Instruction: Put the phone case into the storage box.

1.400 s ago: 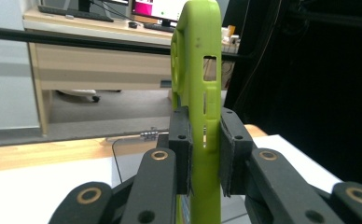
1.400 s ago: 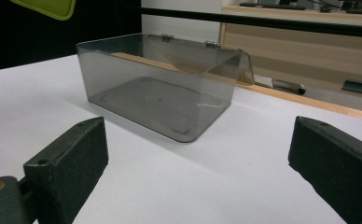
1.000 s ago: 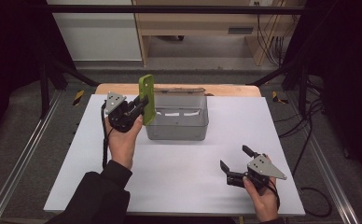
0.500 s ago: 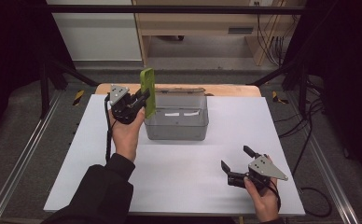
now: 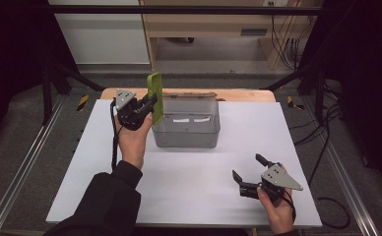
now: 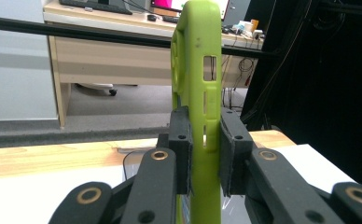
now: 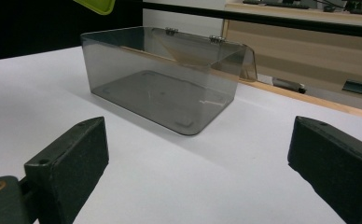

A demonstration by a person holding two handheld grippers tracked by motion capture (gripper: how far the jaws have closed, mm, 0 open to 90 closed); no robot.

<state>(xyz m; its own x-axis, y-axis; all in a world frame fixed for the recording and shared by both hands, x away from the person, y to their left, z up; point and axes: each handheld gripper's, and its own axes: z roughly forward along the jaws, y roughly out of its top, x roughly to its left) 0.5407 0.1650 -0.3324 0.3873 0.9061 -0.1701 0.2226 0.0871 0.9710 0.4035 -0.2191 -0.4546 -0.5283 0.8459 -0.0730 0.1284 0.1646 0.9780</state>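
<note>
Between the jaws of our left hand-held gripper (image 5: pixel 150 104) stands the green phone case (image 5: pixel 155 97) — clamped, upright, just above the left wall of the clear box (image 5: pixel 186 135) on the table (image 5: pixel 189 182). We judge it bound for the box: carry it rightward past the wall, lower it level. Further right, our right hand-held gripper (image 5: pixel 249 173) rests open — empty.

no readable text; white labels on clear box (image 5: pixel 186 123) too blurred.
</note>
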